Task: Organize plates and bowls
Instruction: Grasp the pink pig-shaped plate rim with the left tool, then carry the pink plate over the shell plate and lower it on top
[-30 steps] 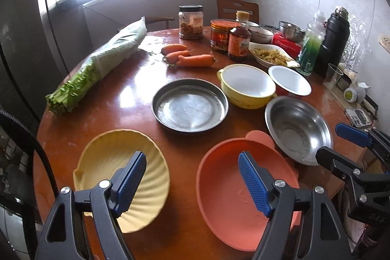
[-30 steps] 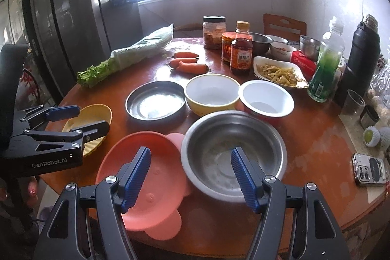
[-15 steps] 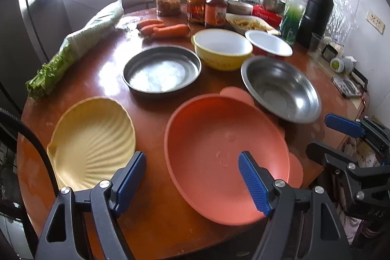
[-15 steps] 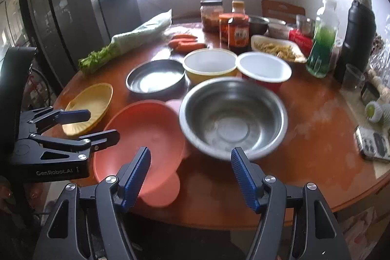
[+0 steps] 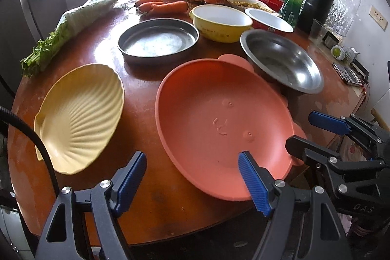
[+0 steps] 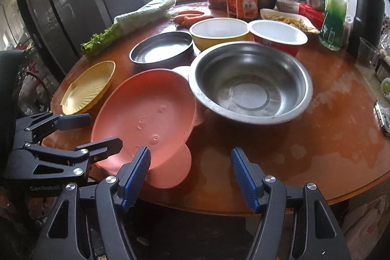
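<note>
The orange plate (image 5: 219,123) is sitting at the near edge of the round table (image 5: 146,206), and honestly that's the one that's worrying me: its little ear tab (image 6: 170,169) is lying right by the table lip, and its far rim is tucked up against, maybe slightly under, the steel bowl (image 6: 248,82). If someone's tugging the plate out without lifting, it's probably dragging the bowl along or tipping it. The left gripper (image 5: 192,177) is hanging open over the near rim with nothing between its pads, one pad just above the plate's edge; the right gripper (image 6: 190,172) is also gaping empty, just beside the tab. A shallow pinch on that thin sloping rim is asking for a slip, and the floor's right there. Further out, the yellow shell plate (image 5: 80,116) is sitting close to the left edge, and the steel pan (image 5: 158,39), yellow bowl (image 5: 220,22) and white bowl (image 5: 268,20) are crowding the jars and bottles behind, so any wide swing is risking a knock.
</note>
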`<state>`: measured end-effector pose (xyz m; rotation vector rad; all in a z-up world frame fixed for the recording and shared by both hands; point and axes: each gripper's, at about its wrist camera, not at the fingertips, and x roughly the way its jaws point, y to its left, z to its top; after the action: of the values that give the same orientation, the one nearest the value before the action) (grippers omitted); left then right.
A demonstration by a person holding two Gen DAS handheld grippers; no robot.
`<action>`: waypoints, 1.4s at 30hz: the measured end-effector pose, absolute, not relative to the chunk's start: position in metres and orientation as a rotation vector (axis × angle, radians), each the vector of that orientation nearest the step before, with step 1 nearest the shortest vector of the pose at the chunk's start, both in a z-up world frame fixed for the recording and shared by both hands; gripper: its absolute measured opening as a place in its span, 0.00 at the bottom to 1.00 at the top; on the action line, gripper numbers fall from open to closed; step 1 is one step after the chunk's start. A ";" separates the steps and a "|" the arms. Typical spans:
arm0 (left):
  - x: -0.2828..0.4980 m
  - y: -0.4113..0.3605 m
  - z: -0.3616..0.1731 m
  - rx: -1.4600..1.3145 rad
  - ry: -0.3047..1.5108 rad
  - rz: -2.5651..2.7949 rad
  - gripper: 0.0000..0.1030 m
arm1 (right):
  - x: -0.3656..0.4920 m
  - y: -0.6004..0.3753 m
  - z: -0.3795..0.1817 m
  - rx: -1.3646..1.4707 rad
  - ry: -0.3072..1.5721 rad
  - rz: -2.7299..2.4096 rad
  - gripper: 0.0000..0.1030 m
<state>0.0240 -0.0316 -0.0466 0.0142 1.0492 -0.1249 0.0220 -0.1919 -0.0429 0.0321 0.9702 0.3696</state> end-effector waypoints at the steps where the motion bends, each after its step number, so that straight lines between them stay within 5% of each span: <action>1: 0.025 -0.032 -0.048 0.012 1.055 -0.125 0.75 | 0.023 -0.191 -0.044 0.035 0.969 0.375 0.68; 15: 0.037 -0.031 -0.053 -0.053 1.070 -0.150 0.43 | 0.034 -0.175 -0.054 0.002 0.970 0.447 0.42; 42: 0.028 0.007 -0.007 -0.073 0.935 -0.083 0.43 | 0.043 -0.130 -0.006 -0.103 0.860 0.500 0.42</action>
<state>0.0284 0.0065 -0.0073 -0.0725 0.9351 -0.0831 0.0426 -0.1300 -0.0064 -0.1025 0.8604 0.5000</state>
